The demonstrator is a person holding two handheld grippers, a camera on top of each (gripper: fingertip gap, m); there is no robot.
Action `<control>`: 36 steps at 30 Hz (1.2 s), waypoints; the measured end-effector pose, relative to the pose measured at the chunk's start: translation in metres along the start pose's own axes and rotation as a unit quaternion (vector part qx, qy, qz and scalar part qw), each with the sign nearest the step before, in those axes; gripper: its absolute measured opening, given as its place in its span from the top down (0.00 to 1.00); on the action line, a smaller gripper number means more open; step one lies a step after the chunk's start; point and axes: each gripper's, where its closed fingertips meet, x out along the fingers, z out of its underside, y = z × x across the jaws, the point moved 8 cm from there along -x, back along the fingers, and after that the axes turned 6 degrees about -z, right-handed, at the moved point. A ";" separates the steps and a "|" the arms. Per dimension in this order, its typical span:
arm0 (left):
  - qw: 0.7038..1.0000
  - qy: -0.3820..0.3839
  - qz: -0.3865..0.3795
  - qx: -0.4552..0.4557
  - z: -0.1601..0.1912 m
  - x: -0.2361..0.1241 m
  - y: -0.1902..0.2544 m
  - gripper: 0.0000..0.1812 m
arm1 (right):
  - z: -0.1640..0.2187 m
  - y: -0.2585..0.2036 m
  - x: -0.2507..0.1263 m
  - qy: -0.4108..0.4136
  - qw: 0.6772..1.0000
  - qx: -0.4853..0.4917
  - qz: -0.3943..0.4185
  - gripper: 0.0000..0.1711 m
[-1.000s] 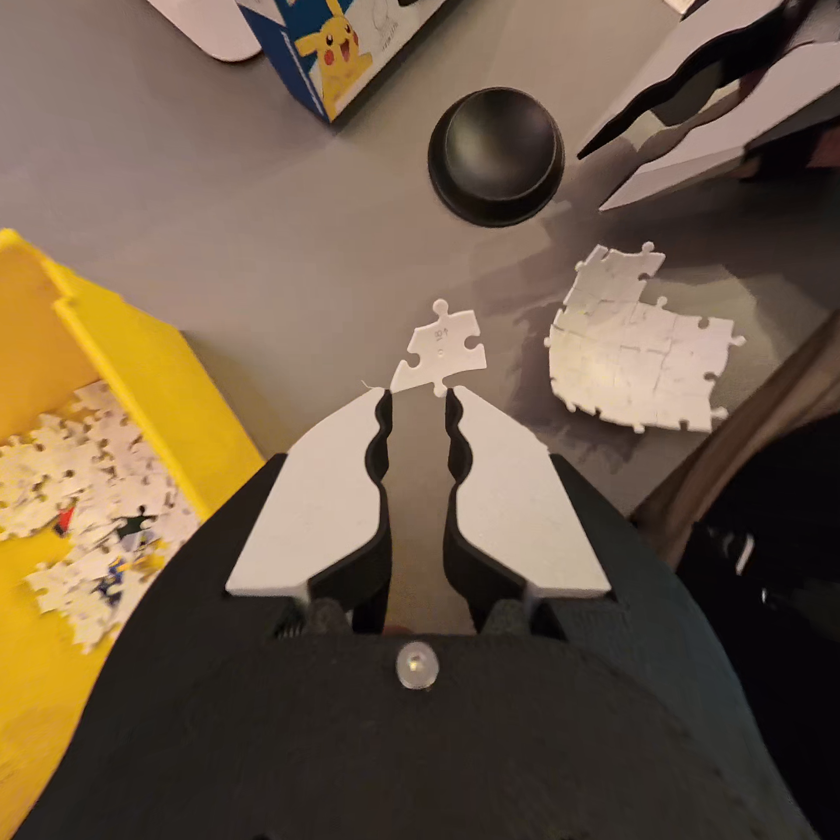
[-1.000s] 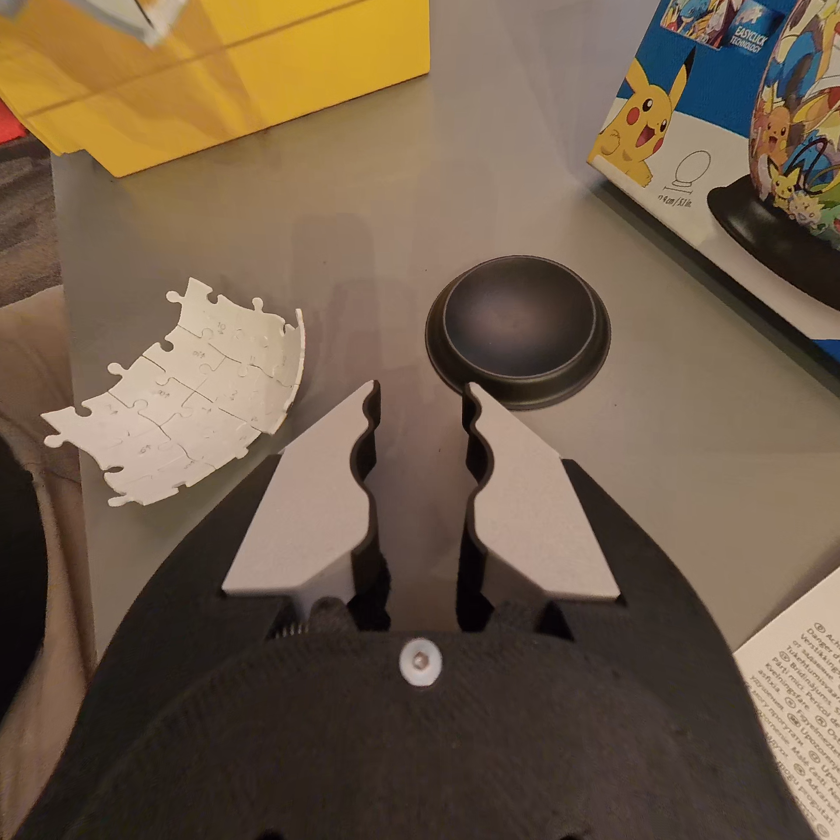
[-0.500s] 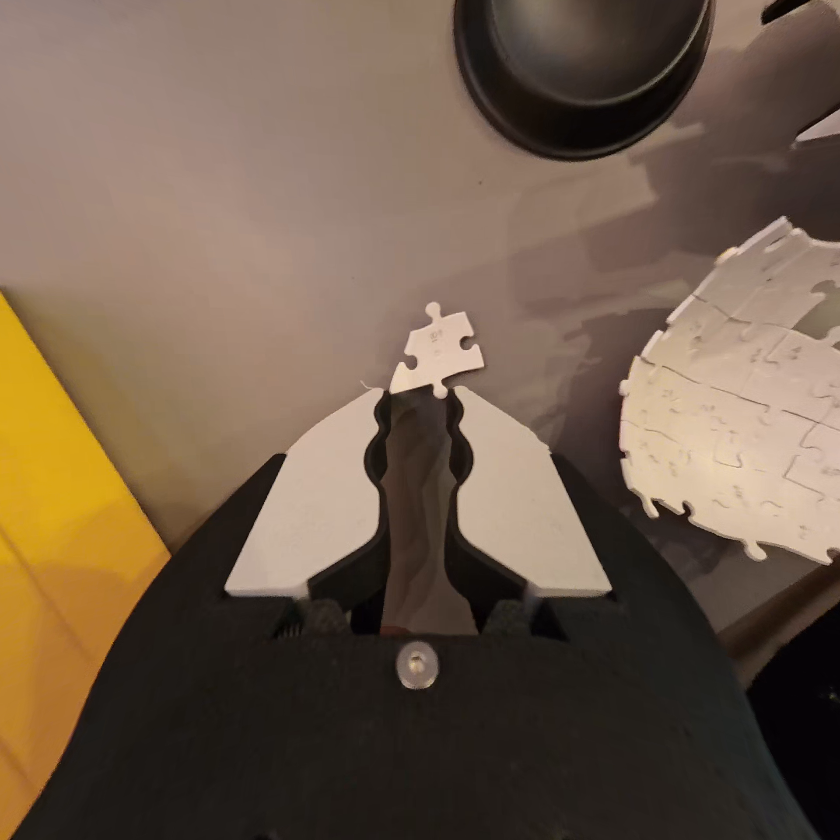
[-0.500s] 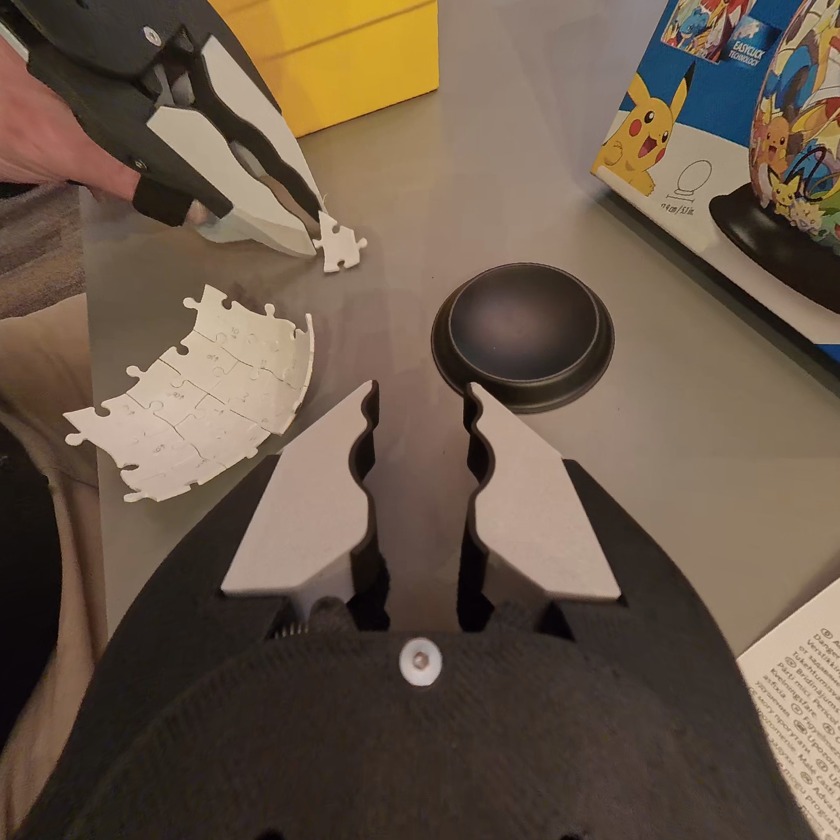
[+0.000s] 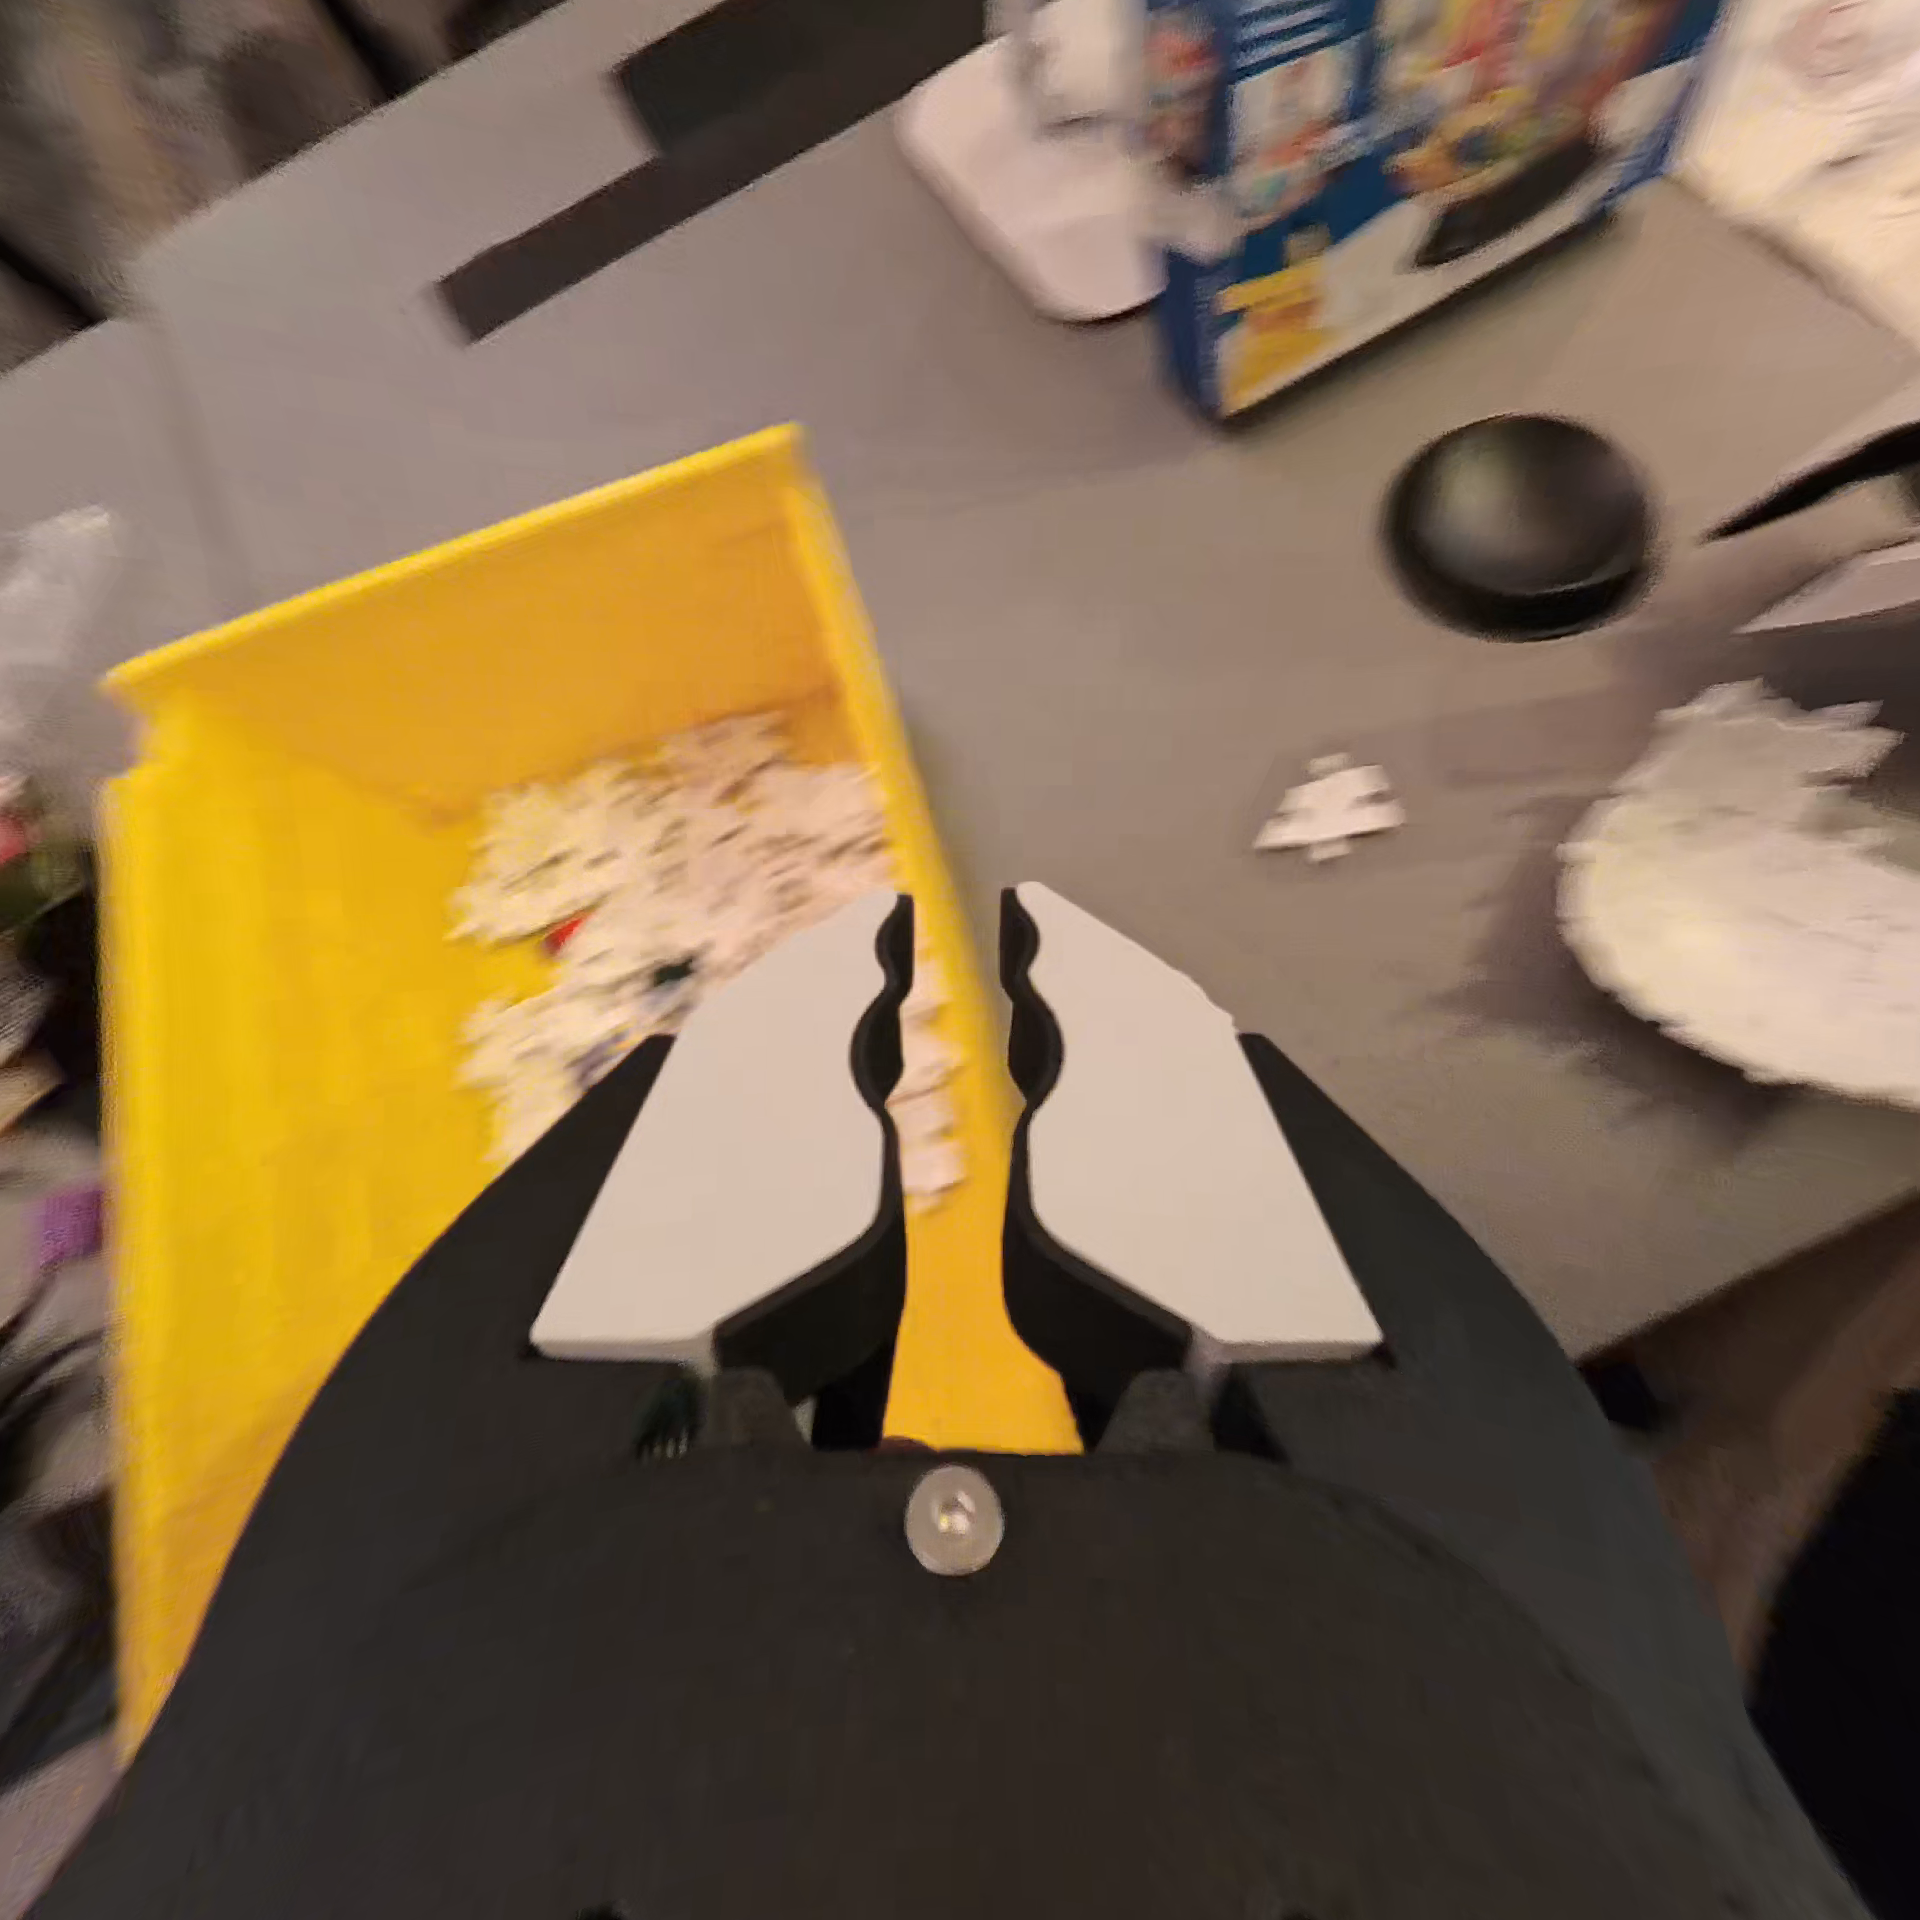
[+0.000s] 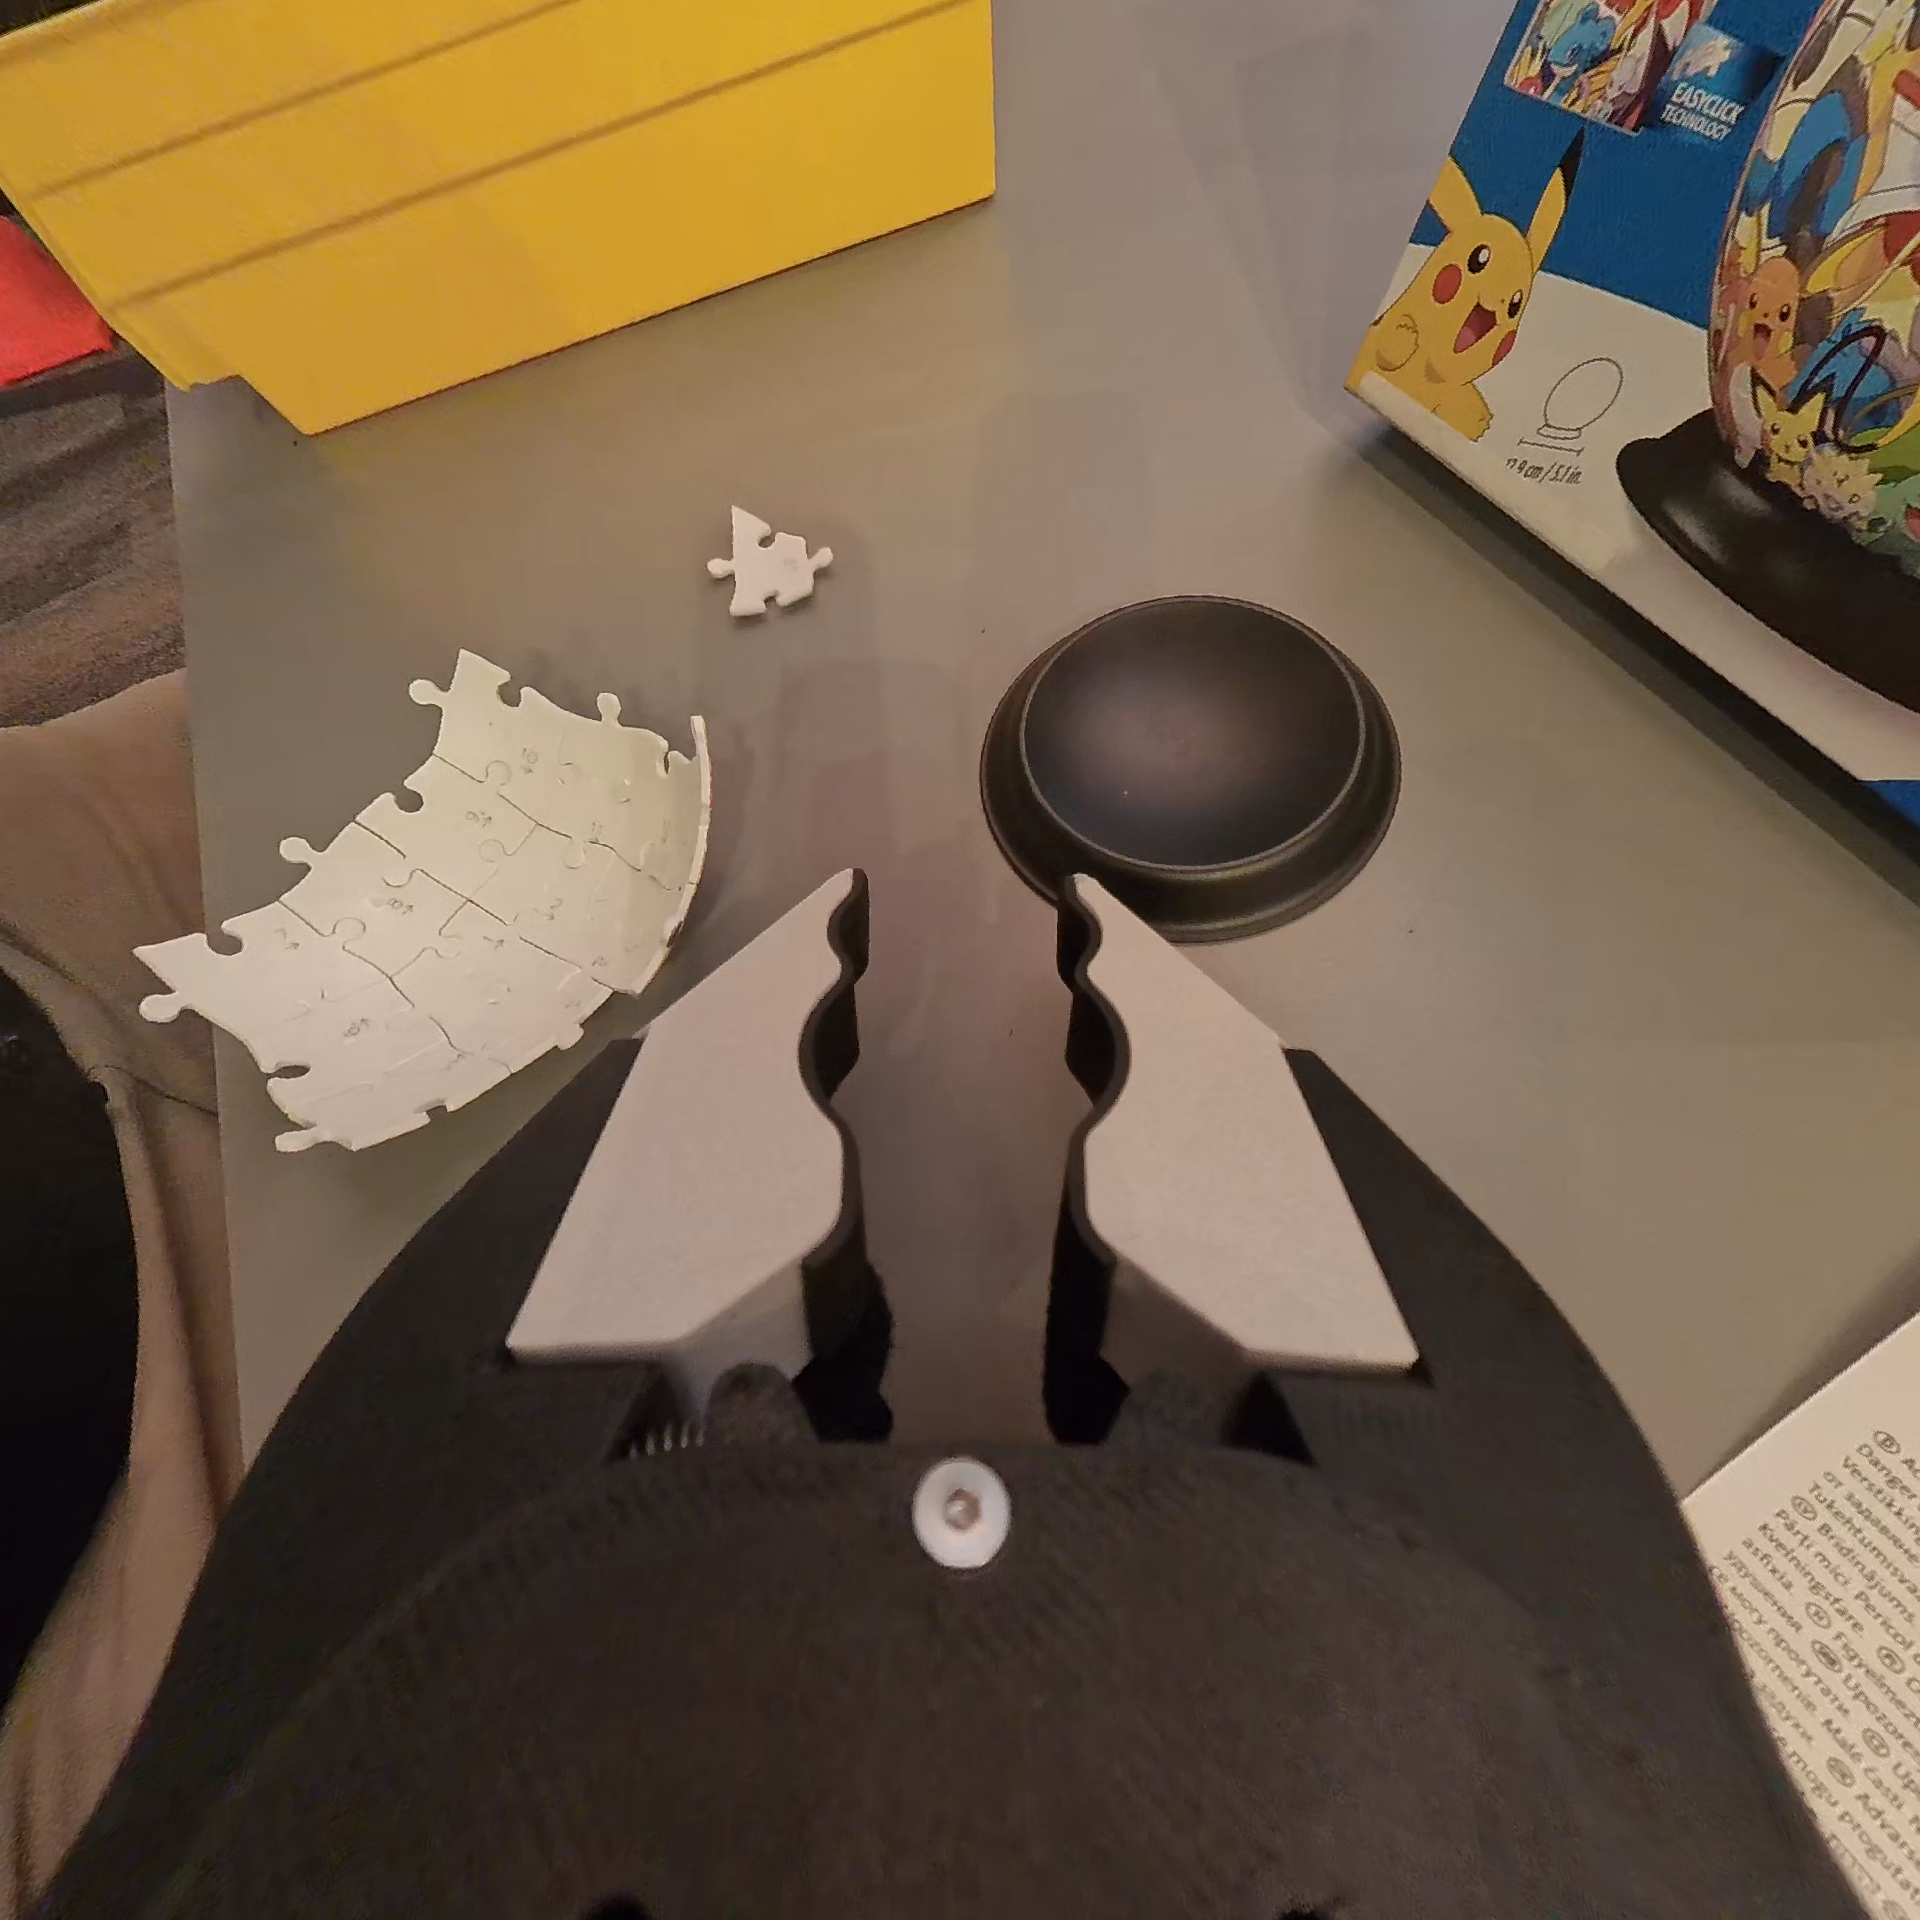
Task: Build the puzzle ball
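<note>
A curved white section of joined puzzle pieces (image 6: 447,914) lies on the grey table, blurred at the right in the left wrist view (image 5: 1756,904). One loose white piece (image 6: 771,563) lies flat between it and the yellow bin; it also shows in the left wrist view (image 5: 1330,810). The black round stand (image 6: 1190,774) sits just beyond my right gripper (image 6: 961,894), which is open and empty. My left gripper (image 5: 956,904) is open and empty, above the rim of the yellow bin (image 5: 312,831) that holds several loose pieces (image 5: 665,862).
The blue puzzle box (image 6: 1683,312) stands at the far right, also visible in the left wrist view (image 5: 1403,177). A white printed leaflet (image 6: 1839,1621) lies at the near right. The table's left edge (image 6: 197,831) runs beside the joined section. The left wrist view is motion-blurred. The grippers' ends are close to 30 cm from one another.
My left gripper has let go of the loose piece, which now lies on the table, and has swung back left over the yellow bin. My right gripper has stayed put and open.
</note>
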 end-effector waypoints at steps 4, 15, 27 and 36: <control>0.994 -0.070 -0.080 -0.025 0.054 0.007 -0.079 0.86 | 0.000 0.000 0.000 -0.001 1.000 0.000 0.000 0.80; 0.974 -0.224 -0.001 0.023 0.108 0.086 -0.100 0.88 | 0.000 0.000 0.001 -0.005 1.000 0.000 0.004 0.80; 0.968 -0.244 0.044 0.028 0.111 0.070 -0.092 1.00 | 0.001 0.000 0.001 -0.004 1.000 0.001 0.002 0.81; 0.940 -0.323 0.107 -0.040 0.123 0.057 -0.093 0.85 | 0.000 0.000 0.001 -0.003 1.000 0.000 0.000 0.81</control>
